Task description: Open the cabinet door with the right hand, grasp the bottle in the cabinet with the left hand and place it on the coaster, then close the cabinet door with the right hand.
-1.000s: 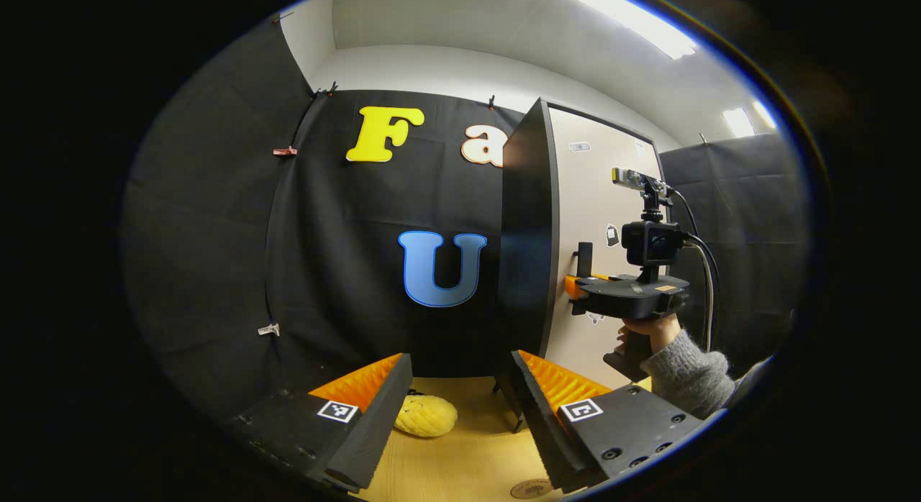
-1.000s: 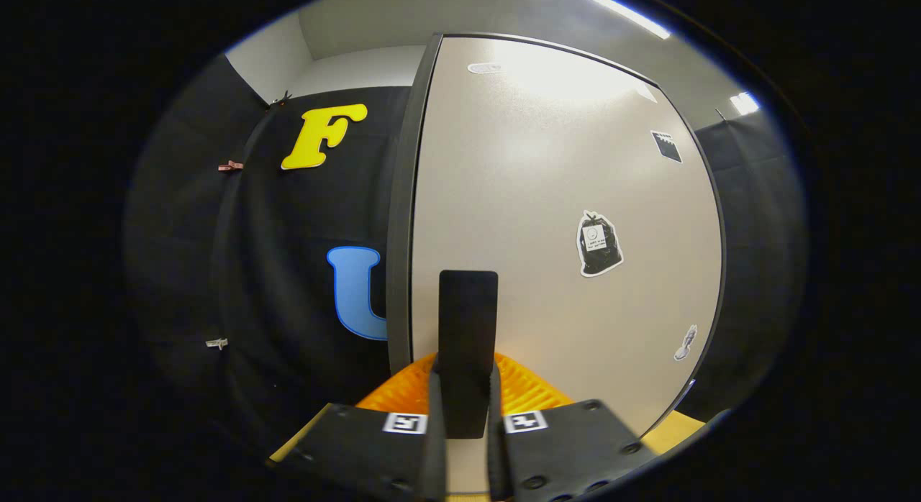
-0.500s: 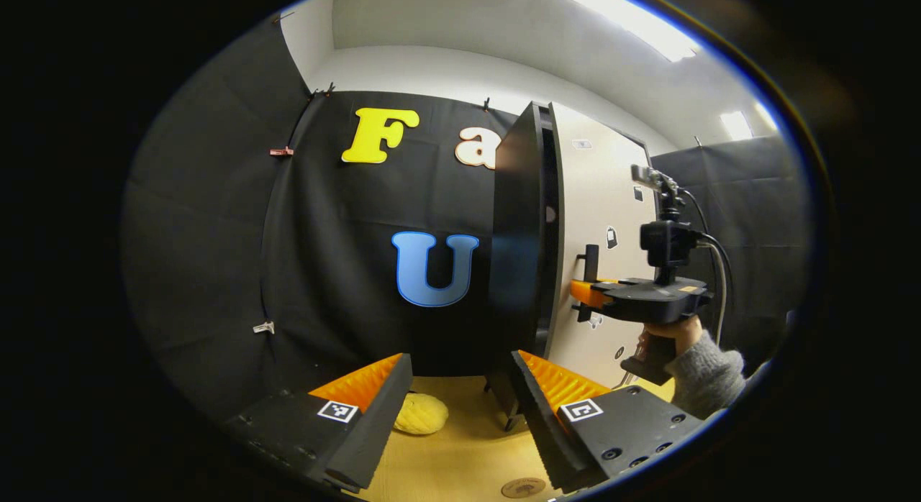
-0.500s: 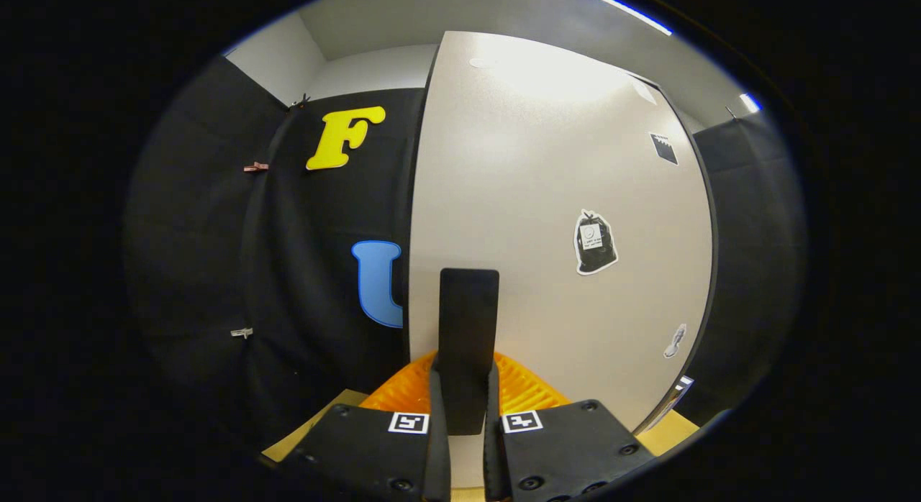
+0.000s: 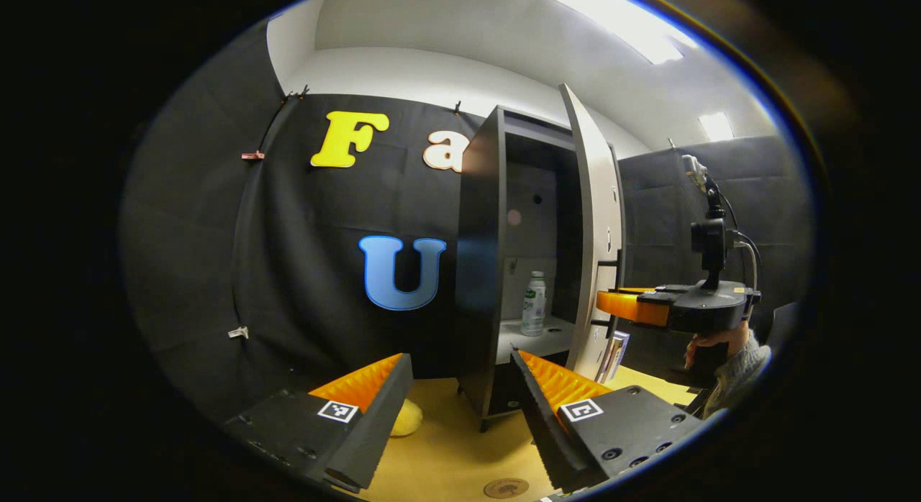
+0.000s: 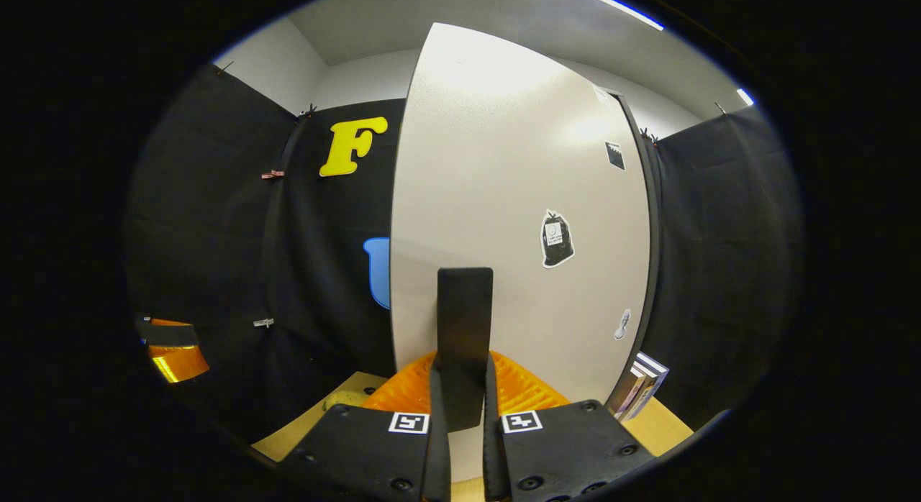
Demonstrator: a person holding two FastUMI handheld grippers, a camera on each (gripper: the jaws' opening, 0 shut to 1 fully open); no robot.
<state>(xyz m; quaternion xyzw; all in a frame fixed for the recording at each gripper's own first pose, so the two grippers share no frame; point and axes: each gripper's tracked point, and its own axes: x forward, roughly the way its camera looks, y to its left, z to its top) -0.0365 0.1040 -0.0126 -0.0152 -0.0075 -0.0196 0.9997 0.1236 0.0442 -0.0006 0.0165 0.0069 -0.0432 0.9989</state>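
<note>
In the left gripper view, the dark cabinet (image 5: 478, 272) stands with its beige door (image 5: 591, 221) swung well open. A clear bottle (image 5: 533, 303) with a white cap stands upright on the inner shelf. My left gripper (image 5: 460, 376) is open and holds nothing, low in front of the cabinet and well short of the bottle. A round coaster (image 5: 506, 487) lies on the table just below it. My right gripper (image 6: 464, 398) is shut on the door's black handle (image 6: 465, 329); in the left gripper view the right gripper (image 5: 613, 308) shows at the door's edge, held by a hand (image 5: 709, 340).
A yellow knobbly object (image 5: 406, 418) lies on the wooden table (image 5: 446, 452) left of the cabinet. Some books (image 6: 640, 387) lean at the cabinet's right side. In the right gripper view, the left gripper (image 6: 173, 351) shows at the far left.
The door has swung from nearly closed to well open, drawn by my right gripper on the handle. The shelf and the bottle have come into sight. My left gripper stayed open.
</note>
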